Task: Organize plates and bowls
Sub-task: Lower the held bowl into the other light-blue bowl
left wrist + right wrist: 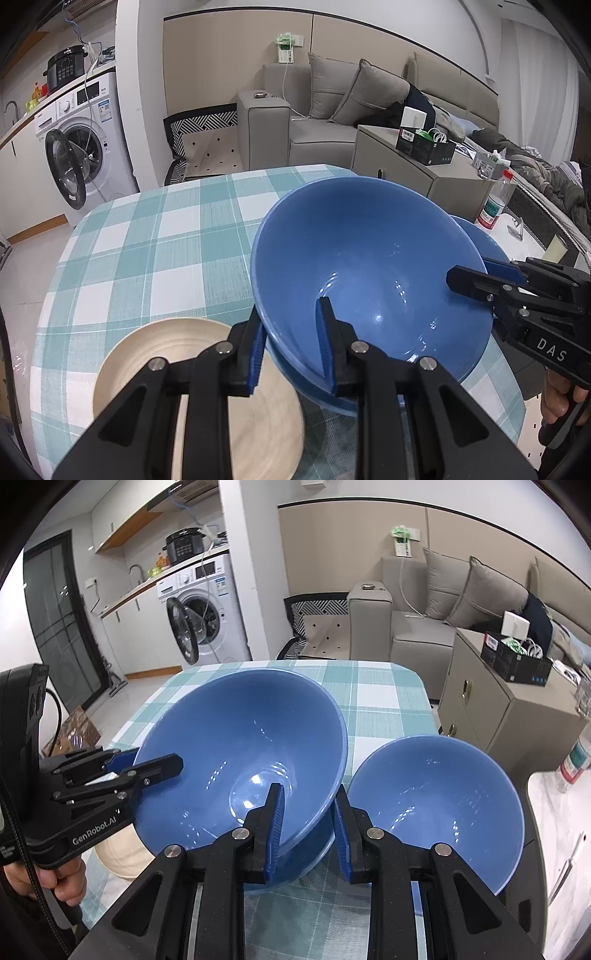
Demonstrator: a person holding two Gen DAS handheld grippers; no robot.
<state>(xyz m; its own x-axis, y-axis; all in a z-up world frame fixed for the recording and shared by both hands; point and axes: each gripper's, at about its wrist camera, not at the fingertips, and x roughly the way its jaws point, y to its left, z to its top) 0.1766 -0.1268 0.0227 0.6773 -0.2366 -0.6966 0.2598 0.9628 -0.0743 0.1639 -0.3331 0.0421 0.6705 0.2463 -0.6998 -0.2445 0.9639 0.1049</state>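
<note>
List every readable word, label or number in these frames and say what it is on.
"DAS": on the right gripper body.
"GenRobot.AI": on the left gripper body.
Labels on the washer, bottle, black box and cooker: too small to read.

The large blue bowl (369,266) is glossy and deep, tilted with its mouth open toward the cameras, its near rim pinched on two sides by the left tool (291,343) and the right tool (308,830). Right beneath it sits a second blue dish (306,856), only its edge visible. A smaller blue bowl (439,808) lies just right of the large bowl, a cream ridged plate (140,362) just left of it, both on the checked table (147,240)
</note>
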